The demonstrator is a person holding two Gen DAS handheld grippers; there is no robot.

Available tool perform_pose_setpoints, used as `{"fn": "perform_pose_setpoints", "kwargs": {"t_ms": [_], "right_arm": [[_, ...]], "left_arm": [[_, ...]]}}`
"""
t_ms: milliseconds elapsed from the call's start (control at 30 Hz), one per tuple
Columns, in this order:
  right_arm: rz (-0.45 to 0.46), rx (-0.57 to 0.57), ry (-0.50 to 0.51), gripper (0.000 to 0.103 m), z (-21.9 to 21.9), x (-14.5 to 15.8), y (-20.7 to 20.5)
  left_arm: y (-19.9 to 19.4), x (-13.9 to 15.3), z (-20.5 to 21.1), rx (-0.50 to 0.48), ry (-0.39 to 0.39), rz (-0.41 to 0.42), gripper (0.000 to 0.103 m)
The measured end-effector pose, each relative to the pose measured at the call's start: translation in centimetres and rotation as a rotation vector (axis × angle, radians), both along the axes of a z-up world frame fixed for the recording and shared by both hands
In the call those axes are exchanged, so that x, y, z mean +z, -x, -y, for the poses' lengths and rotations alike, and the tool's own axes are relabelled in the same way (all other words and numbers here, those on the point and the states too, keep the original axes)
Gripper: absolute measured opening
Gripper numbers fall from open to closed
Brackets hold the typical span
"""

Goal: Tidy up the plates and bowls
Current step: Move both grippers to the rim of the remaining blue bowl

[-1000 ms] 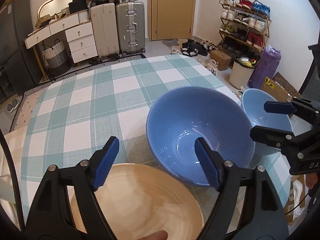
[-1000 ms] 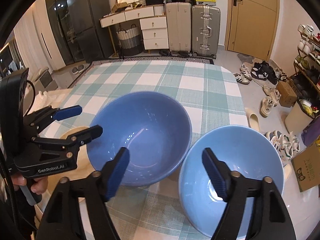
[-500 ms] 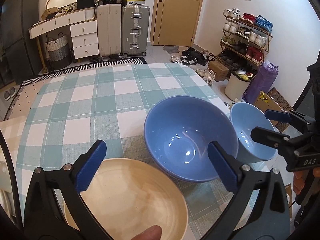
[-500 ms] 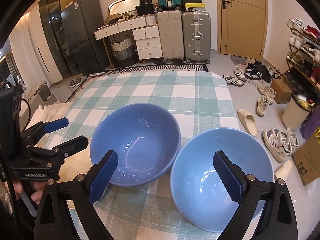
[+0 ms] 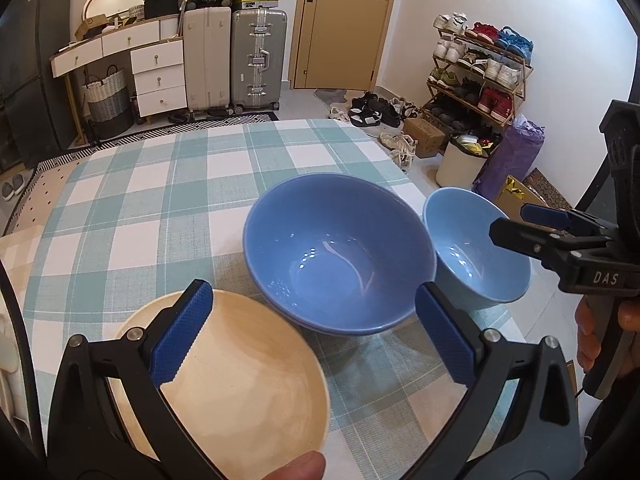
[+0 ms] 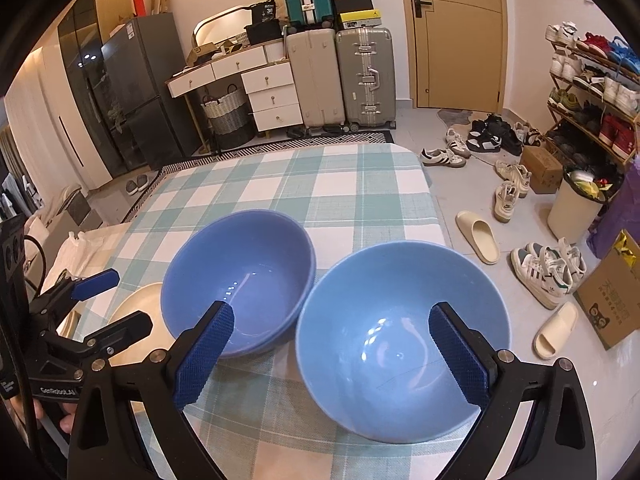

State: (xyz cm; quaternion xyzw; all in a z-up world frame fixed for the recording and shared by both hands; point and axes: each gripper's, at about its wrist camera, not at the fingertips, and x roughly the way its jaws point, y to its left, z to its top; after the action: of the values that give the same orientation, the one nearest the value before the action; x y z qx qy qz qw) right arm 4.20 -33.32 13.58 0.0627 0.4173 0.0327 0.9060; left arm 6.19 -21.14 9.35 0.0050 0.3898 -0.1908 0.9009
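Three vessels stand in a row on the checked tablecloth (image 5: 132, 216): a cream plate (image 5: 240, 384) at the near left edge, a darker blue bowl (image 5: 340, 252) in the middle, and a paler blue bowl (image 6: 400, 336) at the near right corner, close to the table's edge. The darker bowl appears to sit on a second blue piece, a rim just showing beneath it, though the view is too low to be sure. The left gripper (image 5: 316, 336) hangs over the gap between plate and darker bowl; the right gripper (image 6: 332, 356) hangs over the paler bowl. Both have just been opening and now stand at full spread, with nothing pressed between the pads, so neither tool has hold of anything. The step in hand reads as a release with both tools clear above the set-down dishes. The bowls remain unstacked, so the task looks only partly done. A likely next move is to nest the paler bowl into the darker one; that calls for bringing one pad inside and one outside the rim, closing firmly on the wall, and lifting level.
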Motion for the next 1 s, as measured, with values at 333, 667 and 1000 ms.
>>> {"fn": "perform_pose_setpoints", "kwargs": {"t_ms": [333, 667, 1000], "right_arm": [[0.005, -0.037, 0.017, 0.100, 2.7, -0.2, 1.3], [0.009, -0.082, 0.019, 0.100, 6.0, -0.6, 2.3], [0.005, -0.114, 0.018, 0.100, 8.4, -1.0, 2.7]], "left_arm": [[1.0, -0.6, 3.1, -0.037, 0.000, -0.021, 0.100], [0.7, -1.2, 6.1, -0.069, 0.009, -0.048, 0.100], [0.3, -2.0, 8.8, -0.123, 0.031, -0.078, 0.093]]}}
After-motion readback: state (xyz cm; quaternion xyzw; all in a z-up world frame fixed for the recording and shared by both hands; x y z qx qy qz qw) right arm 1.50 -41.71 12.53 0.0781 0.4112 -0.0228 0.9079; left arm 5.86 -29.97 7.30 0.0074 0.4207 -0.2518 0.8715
